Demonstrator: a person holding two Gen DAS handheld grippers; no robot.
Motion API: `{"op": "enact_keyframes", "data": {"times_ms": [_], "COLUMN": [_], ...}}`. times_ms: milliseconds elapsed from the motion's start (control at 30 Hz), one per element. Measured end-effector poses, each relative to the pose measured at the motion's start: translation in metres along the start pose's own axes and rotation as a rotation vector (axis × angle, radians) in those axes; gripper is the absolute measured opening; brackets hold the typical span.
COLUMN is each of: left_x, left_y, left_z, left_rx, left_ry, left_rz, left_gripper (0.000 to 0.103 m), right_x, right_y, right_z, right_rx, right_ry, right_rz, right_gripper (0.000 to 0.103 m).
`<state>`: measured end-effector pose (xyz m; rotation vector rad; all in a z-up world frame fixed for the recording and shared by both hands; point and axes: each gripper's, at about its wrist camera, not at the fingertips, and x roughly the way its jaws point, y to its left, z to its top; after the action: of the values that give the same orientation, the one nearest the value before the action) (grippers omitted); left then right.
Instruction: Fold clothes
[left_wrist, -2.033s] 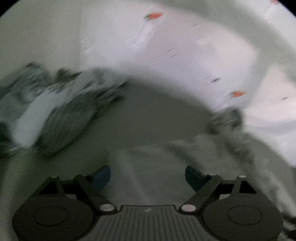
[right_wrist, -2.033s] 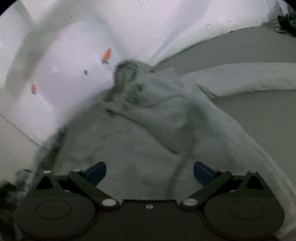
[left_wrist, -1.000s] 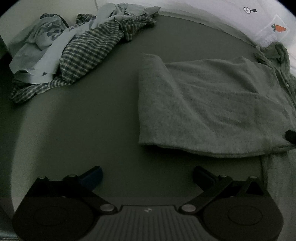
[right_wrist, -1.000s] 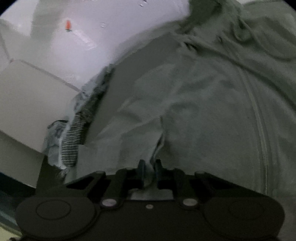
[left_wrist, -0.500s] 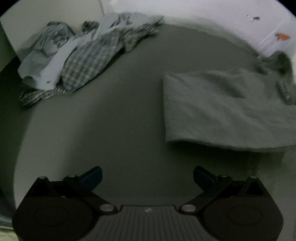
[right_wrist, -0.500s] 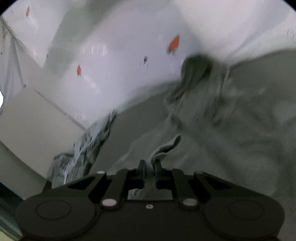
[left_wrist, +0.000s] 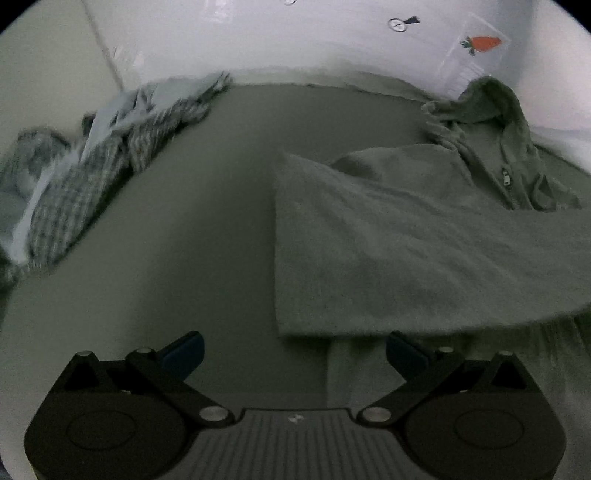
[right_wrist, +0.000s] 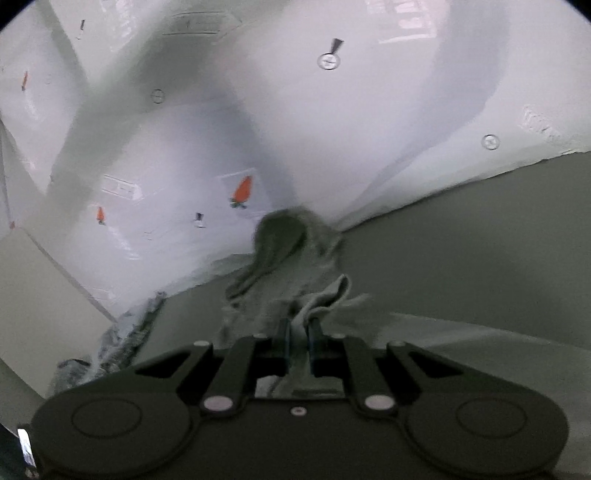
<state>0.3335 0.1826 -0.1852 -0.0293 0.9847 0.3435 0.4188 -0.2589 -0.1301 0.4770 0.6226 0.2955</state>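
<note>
A grey-green fleece hoodie (left_wrist: 399, 236) lies on the grey surface, one side folded across its body, hood and zipper (left_wrist: 506, 181) at the far right. My left gripper (left_wrist: 293, 350) hovers open just before the folded edge, holding nothing. In the right wrist view my right gripper (right_wrist: 298, 332) is shut on a bunched fold of the hoodie (right_wrist: 321, 299) and holds it off the surface, with the hood (right_wrist: 284, 236) beyond it.
A heap of checked and pale blue clothes (left_wrist: 85, 173) lies at the far left, also seen as the pile (right_wrist: 122, 339) low left. A white sheet with carrot prints (right_wrist: 242, 190) hangs behind. Bare grey surface (left_wrist: 177, 236) lies between heap and hoodie.
The right gripper, shut on the hoodie cloth, has lifted and swung it, so its view now faces the white sheet. The left gripper has moved nearer the folded edge, still open.
</note>
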Motion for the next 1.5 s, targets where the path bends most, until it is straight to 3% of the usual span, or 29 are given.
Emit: {"op": "enact_keyframes", "data": {"times_ms": [167, 467, 633, 733, 867, 933, 1100, 1300, 1500], "left_x": [0.015, 0.017, 0.02, 0.024, 0.029, 0.028, 0.014, 0.004, 0.001], "left_y": [-0.003, 0.003, 0.008, 0.02, 0.045, 0.045, 0.036, 0.022, 0.008], "left_z": [0.006, 0.002, 0.004, 0.004, -0.001, 0.0, 0.005, 0.019, 0.036], "left_rx": [0.002, 0.004, -0.039, -0.118, -0.297, -0.294, -0.206, -0.145, -0.111], "left_ry": [0.021, 0.06, 0.061, 0.061, 0.07, 0.076, 0.042, 0.005, -0.023], "left_rz": [0.074, 0.061, 0.068, 0.051, -0.013, -0.014, -0.01, -0.06, -0.116], "left_gripper": [0.103, 0.103, 0.103, 0.103, 0.103, 0.103, 0.103, 0.103, 0.103], "right_x": [-0.007, -0.059, -0.067, -0.07, -0.062, -0.052, -0.052, -0.066, -0.075], "right_y": [-0.028, -0.088, -0.123, -0.131, -0.136, -0.136, -0.145, -0.153, -0.172], "right_z": [-0.002, -0.005, -0.018, -0.022, -0.026, -0.032, -0.041, -0.044, -0.052], "right_rx": [-0.009, 0.025, 0.071, 0.077, 0.04, 0.016, 0.102, 0.217, 0.437], "right_ry": [-0.021, -0.154, -0.124, -0.122, -0.095, -0.059, -0.025, -0.05, -0.088], "right_rz": [-0.053, -0.306, -0.378, -0.386, -0.433, -0.462, -0.468, -0.473, -0.347], "right_gripper": [0.01, 0.009, 0.009, 0.009, 0.009, 0.01, 0.013, 0.029, 0.041]}}
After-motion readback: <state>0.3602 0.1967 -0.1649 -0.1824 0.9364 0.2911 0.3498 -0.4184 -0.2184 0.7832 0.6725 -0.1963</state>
